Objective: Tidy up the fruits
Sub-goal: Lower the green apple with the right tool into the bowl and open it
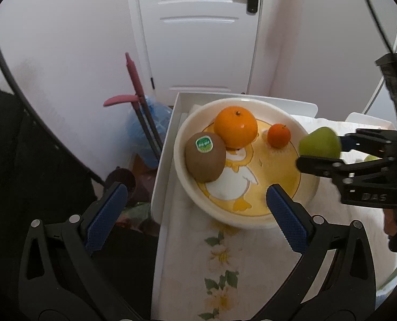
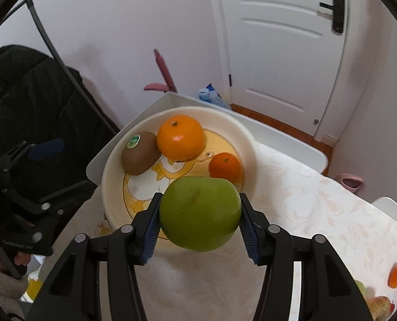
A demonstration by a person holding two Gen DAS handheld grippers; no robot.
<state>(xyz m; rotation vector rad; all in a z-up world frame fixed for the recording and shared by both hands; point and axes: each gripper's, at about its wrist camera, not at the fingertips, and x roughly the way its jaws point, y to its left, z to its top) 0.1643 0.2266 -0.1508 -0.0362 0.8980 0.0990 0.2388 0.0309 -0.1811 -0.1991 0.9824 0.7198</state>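
The right tongs clamp a round, smooth green apple across its widest middle; firm and slippery, it likely bruises if squeezed. The left tongs gape empty.

green apple, brown kiwi, duck-printed yellow bowl

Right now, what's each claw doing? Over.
Left claw open, empty. Right claw shut on green fruit, near bowl. Kiwi, two oranges inside; landing spot free.
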